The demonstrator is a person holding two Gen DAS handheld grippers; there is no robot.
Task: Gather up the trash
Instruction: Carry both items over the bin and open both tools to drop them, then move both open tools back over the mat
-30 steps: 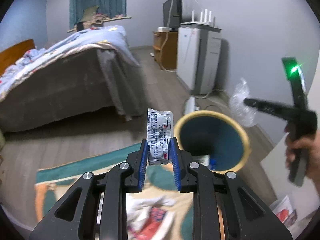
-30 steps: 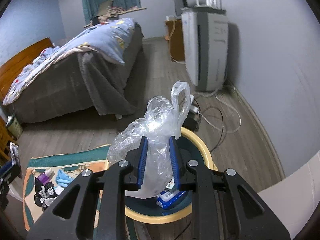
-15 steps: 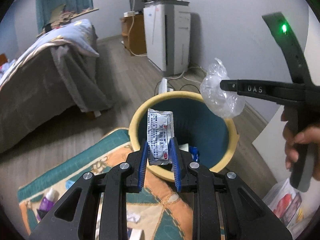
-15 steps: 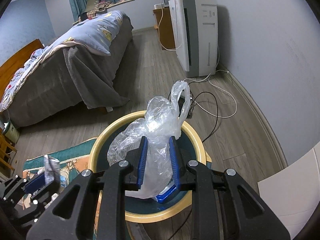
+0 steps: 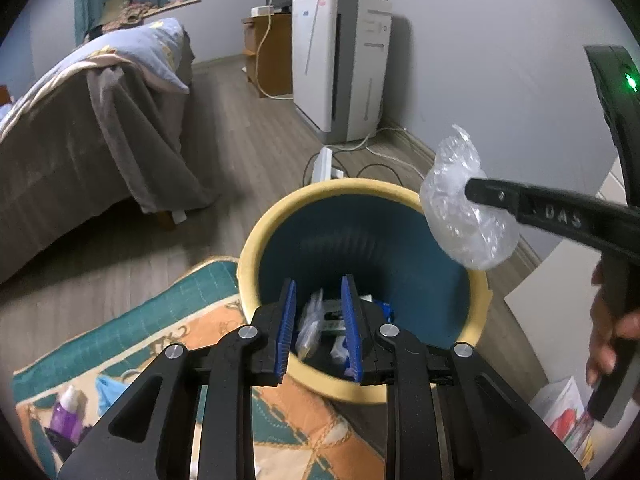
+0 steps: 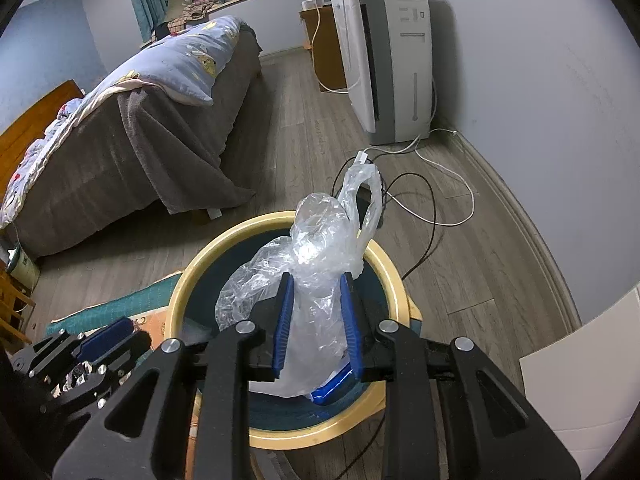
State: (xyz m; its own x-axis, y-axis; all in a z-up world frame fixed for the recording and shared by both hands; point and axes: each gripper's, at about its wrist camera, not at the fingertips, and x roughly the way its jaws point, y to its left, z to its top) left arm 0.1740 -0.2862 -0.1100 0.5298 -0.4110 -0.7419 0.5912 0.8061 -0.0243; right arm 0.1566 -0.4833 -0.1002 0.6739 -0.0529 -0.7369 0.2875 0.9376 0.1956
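Observation:
A round bin (image 5: 360, 186) with a yellow rim and a teal inside stands on the wood floor, with litter in its bottom. My left gripper (image 5: 318, 320) hangs over its near rim with its jaws opening. The white printed packet (image 5: 310, 322) is blurred below the blue pads, loose inside the bin. My right gripper (image 6: 318, 312) is above the bin (image 6: 280, 220), its jaws opening, and a crumpled clear plastic bag (image 6: 316, 256) still sits between its pads. In the left wrist view that bag (image 5: 468, 216) hangs at the right gripper's tip over the bin's far right rim.
A patterned rug (image 5: 168, 320) lies left of the bin with a purple bottle (image 5: 68, 412) and a blue mask on it. Behind are a bed (image 5: 100, 128), a white air purifier (image 5: 340, 64), and cables with a power strip (image 6: 420, 200). A white board (image 6: 580, 360) stands at the right.
My left gripper moved over the bin and sank, and the packet slipped out of its jaws into the bin. The right gripper sank slightly with the bag still in it.

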